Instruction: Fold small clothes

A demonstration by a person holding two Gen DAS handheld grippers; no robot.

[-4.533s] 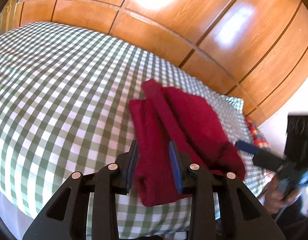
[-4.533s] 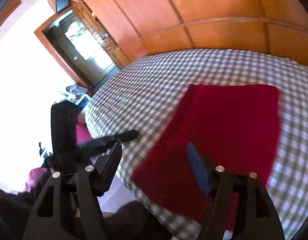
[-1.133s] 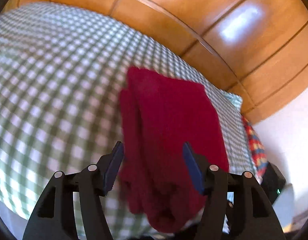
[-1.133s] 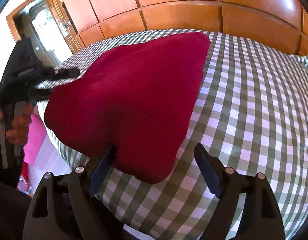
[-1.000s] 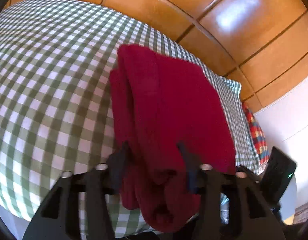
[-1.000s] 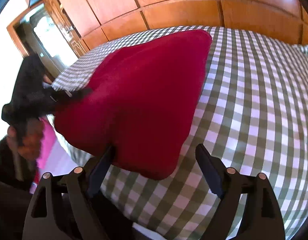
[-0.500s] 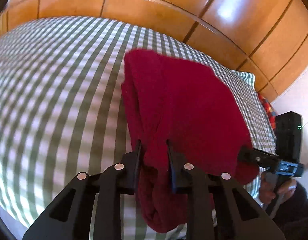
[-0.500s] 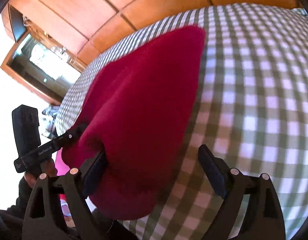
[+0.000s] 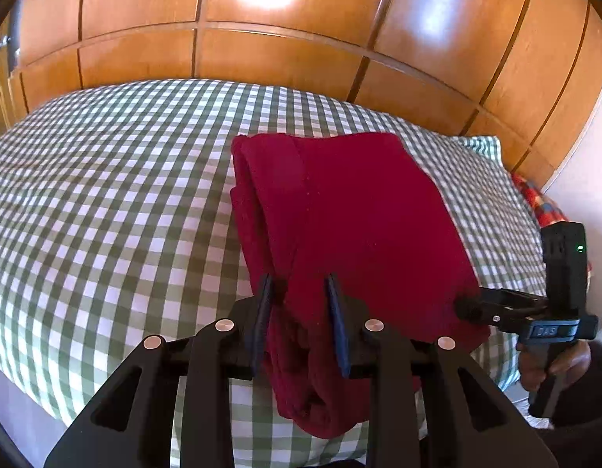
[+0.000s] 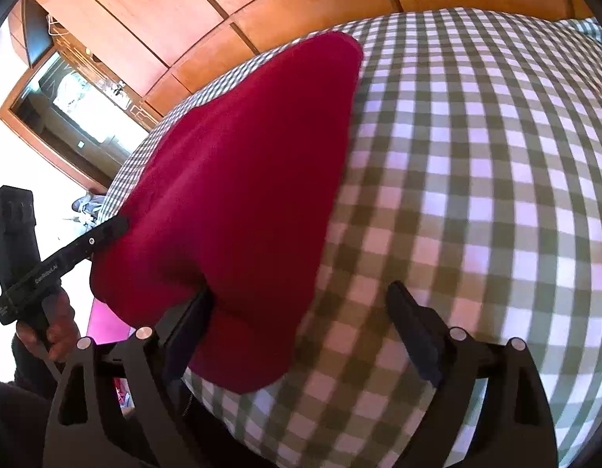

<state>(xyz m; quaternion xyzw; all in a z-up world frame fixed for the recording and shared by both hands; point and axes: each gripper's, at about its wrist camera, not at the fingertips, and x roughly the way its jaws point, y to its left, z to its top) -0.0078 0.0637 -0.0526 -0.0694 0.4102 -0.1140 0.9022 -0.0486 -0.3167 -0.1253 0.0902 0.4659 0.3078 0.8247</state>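
— Where was the red cloth (image 9: 351, 226) found?
— At the bed's (image 9: 105, 202) near edge, long axis running away. It was pinched by the left gripper (image 9: 299, 325), slightly loosened; the right gripper (image 10: 301, 331) was held wide, one finger beneath.

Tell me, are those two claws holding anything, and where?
The left gripper pinches the red cloth at its bunched near end. The right gripper gapes open, holding nothing.
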